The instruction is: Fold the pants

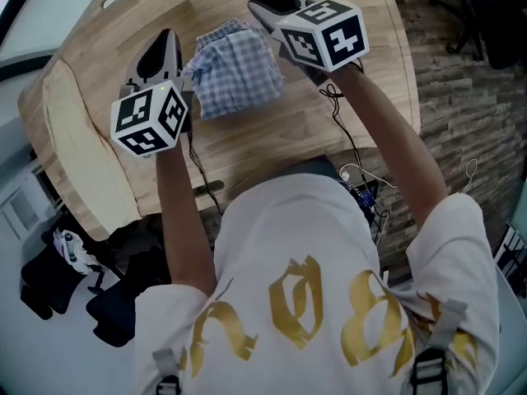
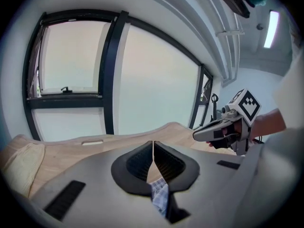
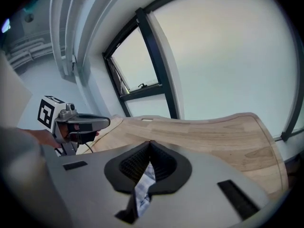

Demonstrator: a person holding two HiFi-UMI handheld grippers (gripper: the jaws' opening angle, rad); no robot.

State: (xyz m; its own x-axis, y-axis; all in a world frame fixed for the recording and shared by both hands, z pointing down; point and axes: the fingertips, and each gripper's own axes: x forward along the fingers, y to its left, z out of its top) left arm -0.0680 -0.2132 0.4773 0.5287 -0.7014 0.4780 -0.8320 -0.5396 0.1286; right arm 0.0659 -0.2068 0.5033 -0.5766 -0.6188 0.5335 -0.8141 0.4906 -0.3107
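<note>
The blue plaid pants point(image 1: 236, 68) hang bunched between my two grippers above the wooden table point(image 1: 272, 134). My left gripper point(image 1: 170, 35) holds their left edge, jaws shut; in the left gripper view point(image 2: 153, 144) a strip of plaid cloth point(image 2: 159, 195) shows pinched below the closed pads. On the other side my right gripper point(image 1: 255, 3) grips the right edge, and in its own view point(image 3: 150, 144) plaid cloth point(image 3: 142, 190) sits between the closed pads. Each gripper shows in the other's view: the right gripper point(image 2: 195, 136) and the left gripper point(image 3: 107, 122).
A cream cushion point(image 1: 78, 155) lies along the table's left end. A black cable point(image 1: 342, 126) runs off the near edge by my right arm. Dark clothes point(image 1: 58, 278) lie on the floor at lower left. A large window point(image 2: 118, 84) stands beyond the table.
</note>
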